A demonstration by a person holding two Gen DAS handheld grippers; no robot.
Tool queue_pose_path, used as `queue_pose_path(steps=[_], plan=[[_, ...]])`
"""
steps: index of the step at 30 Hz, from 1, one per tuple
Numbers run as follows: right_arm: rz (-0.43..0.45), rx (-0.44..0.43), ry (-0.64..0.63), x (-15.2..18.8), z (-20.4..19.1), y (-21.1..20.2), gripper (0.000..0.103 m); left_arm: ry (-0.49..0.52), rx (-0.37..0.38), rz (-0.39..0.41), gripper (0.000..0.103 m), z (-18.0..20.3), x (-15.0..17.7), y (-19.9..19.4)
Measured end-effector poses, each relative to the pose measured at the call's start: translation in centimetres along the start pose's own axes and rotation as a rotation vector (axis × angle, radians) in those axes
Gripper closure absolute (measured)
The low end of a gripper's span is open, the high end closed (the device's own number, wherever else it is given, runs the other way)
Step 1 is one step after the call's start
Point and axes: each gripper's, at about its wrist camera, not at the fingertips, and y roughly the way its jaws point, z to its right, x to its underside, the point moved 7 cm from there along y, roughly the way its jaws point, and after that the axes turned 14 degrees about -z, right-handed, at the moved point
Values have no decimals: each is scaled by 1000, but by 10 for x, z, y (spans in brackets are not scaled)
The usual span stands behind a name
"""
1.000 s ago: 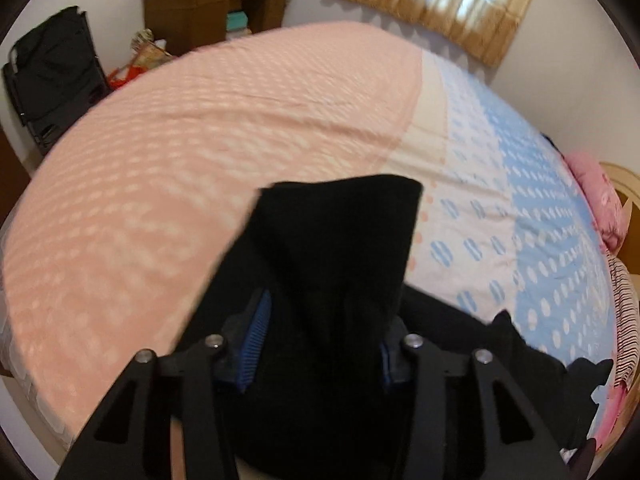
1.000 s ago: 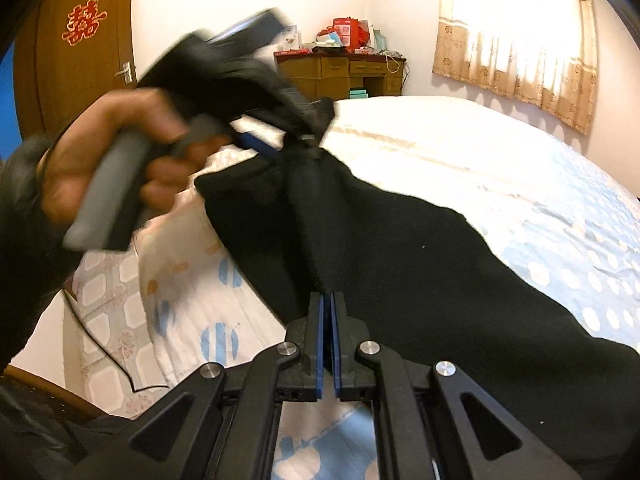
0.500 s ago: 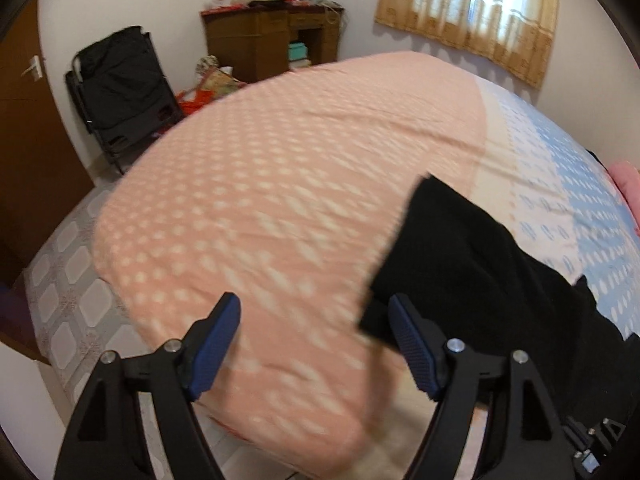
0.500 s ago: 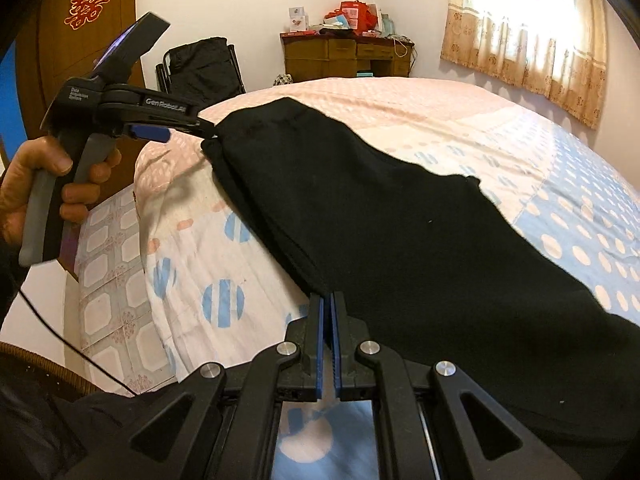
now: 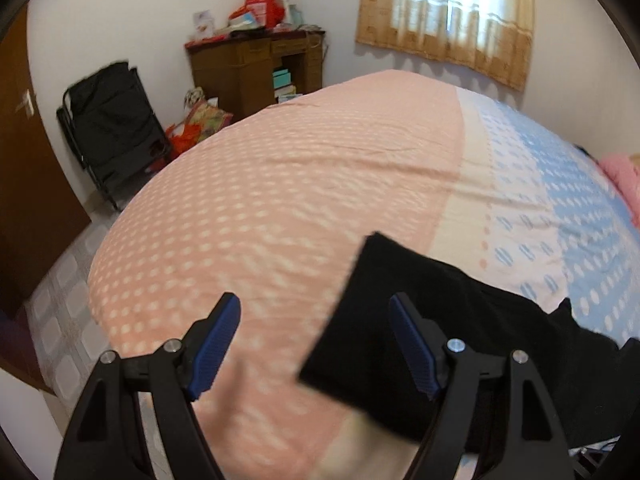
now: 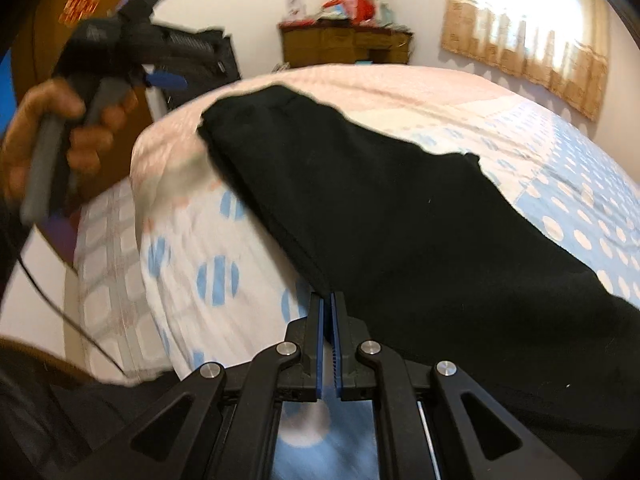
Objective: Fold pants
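Lay stretched across the pink-and-blue dotted bedsheet [image 5: 304, 184]: black soft-fabric pants [image 6: 400, 208], hem end ahead of the left claw [image 5: 314, 346], just under its right finger. Spread wide, that left claw, gripping nothing. Pressed nearly together, the right claw [image 6: 328, 316], blue pads [image 6: 318, 340] pinching the near edge of the cloth, or so it seemed; too dark to be certain. Judged light, limp and not slippery, liable to sag and crease wherever unsupported. Best taken at the hem corners ahead of the left claw, pinching both layers together, with the far edge held flat.
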Motion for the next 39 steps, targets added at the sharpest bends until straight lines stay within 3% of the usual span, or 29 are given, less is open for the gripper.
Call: queue_pose_path(steps=[2,6,8,9,13,15,16,17,21,23,27,31,33,36,37,39], plan=[[15,-80,75,-5,5,-6,97,11,9,-5,24,16,1,7],[132,-488,330,-14,38,-45,97,30,-68,-12,24,24,9,28],[219,-565,448,-11,69,-73,96,18,-81,-43,20,19,15,42],[253,-562,481,-7,82,-85,96,-6,-61,-34,16,15,16,43],[395,-373,660,39,169,-145,90,-47,-55,-40,3,5,16,45],[439,-254,807,82,226,-171,70,-58,-52,-36,1,5,18,46],[461,-202,884,105,249,-182,55,-62,-53,-28,0,5,19,46],[495,-152,970,130,274,-194,50,-65,-58,-18,0,4,20,46],[533,86,1302,235,373,-230,50,-82,-51,-19,0,4,22,47],[531,127,1379,264,403,-235,50,-79,-57,-20,0,5,22,48],[455,206,1426,291,449,-228,50,-86,-59,-17,0,5,22,48],[423,219,1427,300,472,-215,50,-84,-71,-18,0,7,21,49],[406,190,1433,297,481,-203,52,-83,-76,-19,0,8,21,49],[387,116,1418,294,487,-185,79,-82,-77,-20,0,8,21,50],[383,103,1403,291,486,-183,99,-82,-76,-22,0,8,20,50],[405,86,1348,280,482,-188,100,-82,-74,-22,0,8,20,50]])
